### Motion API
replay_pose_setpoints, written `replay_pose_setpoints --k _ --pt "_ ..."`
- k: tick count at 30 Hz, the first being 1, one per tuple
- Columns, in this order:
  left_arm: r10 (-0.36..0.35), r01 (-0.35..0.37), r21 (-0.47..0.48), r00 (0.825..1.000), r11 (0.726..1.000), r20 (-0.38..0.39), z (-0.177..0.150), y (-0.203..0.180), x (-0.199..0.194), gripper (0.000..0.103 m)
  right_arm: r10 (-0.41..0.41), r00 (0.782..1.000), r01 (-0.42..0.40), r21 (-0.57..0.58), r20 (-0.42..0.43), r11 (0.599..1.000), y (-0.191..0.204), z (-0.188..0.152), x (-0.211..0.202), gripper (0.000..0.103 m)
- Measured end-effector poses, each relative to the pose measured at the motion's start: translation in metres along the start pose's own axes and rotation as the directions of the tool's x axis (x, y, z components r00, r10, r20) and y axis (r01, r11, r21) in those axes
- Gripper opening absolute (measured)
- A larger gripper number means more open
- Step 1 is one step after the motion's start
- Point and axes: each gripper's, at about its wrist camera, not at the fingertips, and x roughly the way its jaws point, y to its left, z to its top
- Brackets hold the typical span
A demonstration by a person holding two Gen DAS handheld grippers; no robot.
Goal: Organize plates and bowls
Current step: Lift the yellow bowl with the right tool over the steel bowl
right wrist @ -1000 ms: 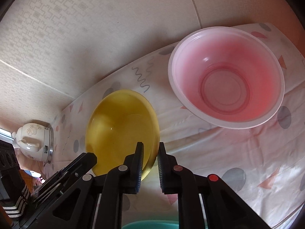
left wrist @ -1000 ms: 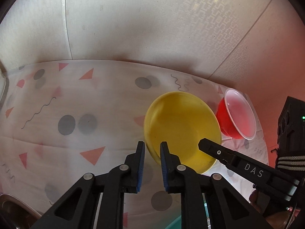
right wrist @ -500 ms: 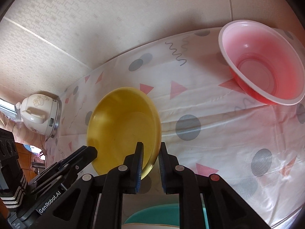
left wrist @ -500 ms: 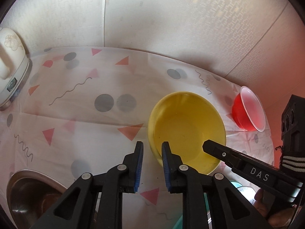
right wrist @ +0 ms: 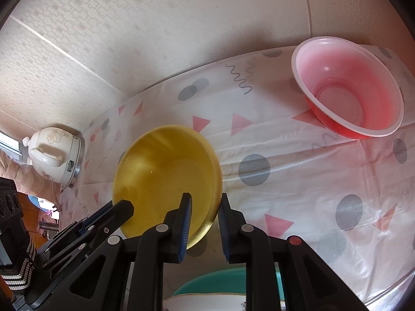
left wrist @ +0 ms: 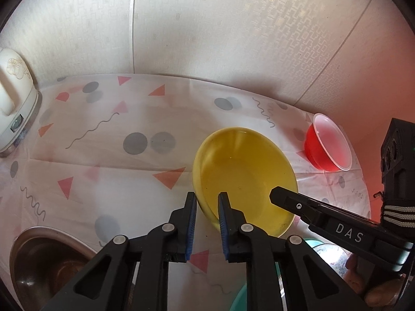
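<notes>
Taking the yellow bowl point(left wrist: 243, 178) as the landmark: nearest the cameras, below its near rim, a teal dish point(right wrist: 215, 280) peeks out with a white, gold-edged plate point(right wrist: 207, 302) lying on it. A steel pot point(left wrist: 44, 261) sits to the near left of the bowl in the left wrist view.

The yellow bowl itself is tilted, held up by both tongs. The left gripper point(left wrist: 206, 207) has its blue pads either side of the bowl's left rim, jaws narrowly apart and closing on that rim. The right gripper point(right wrist: 205, 207) pinches the opposite rim, its jaws nearly closed with only the bowl's wall between them. Each gripper shows in the other's view as a black finger reaching over the bowl's edge.

Under the bowl spreads a white tablecloth point(left wrist: 109, 155) printed with grey dots, pink triangles and squiggles. Beyond the bowl to the right, well apart from it, a red plastic bowl point(right wrist: 350, 90) with a white rim stands upright on the cloth. Far left of the bowl, against the patterned wall point(left wrist: 207, 31), stands a white rice cooker point(right wrist: 55, 159).
</notes>
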Motion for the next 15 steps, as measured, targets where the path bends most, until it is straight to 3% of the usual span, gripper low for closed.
replay_pose_setpoints --k 15 --pt "0.055 -0.053 -0.019 0.991 0.998 0.126 -0.029 0.007 -0.064 0.017 0.085 0.996 -0.082 -0.082 0.038 0.993 0.035 -0.024 -0.027 0.020"
